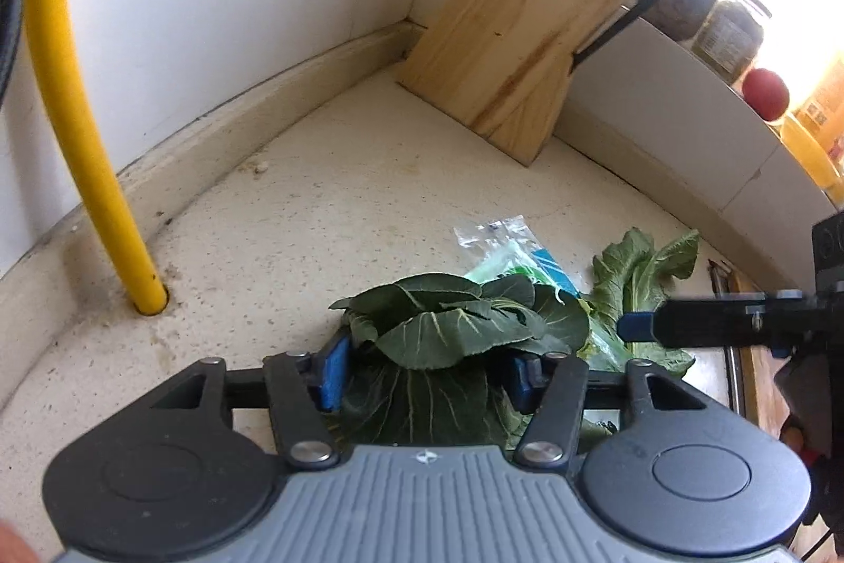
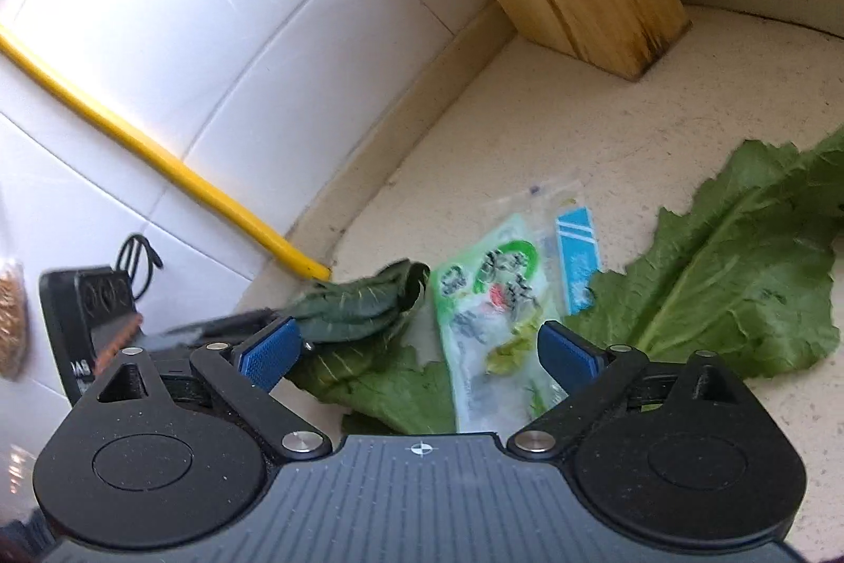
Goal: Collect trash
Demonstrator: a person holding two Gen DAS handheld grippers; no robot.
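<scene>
Jaws, left gripper (image 1: pixel 427 370): blue pads pressed on either side of a bunch of dark green leaves (image 1: pixel 453 325), which bulges up between them; clamped on it.
Jaws, right gripper (image 2: pixel 419 352): spread wide, nothing between the pads; the printed plastic wrapper (image 2: pixel 493 309) lies on the counter in the gap ahead of them.
Counter (image 1: pixel 295 215): pale speckled stone, meeting white wall tiles (image 1: pixel 211 9) at a raised lip.
Knife block (image 1: pixel 506 40): light wood, tilted, standing in the corner with dark handles sticking out of its top.
Yellow pipe (image 1: pixel 74 98): rises from the counter beside the wall, left of the leaves.
Large light green leaf (image 2: pixel 738 267): flat on the counter, right of the wrapper, its edge touching it.
Second light green leaf (image 2: pixel 380 383): under the dark bunch and the wrapper's left edge.
Jars (image 1: pixel 707 14): lined up on a ledge behind the block, a red round thing (image 1: pixel 766 93) beside them.
</scene>
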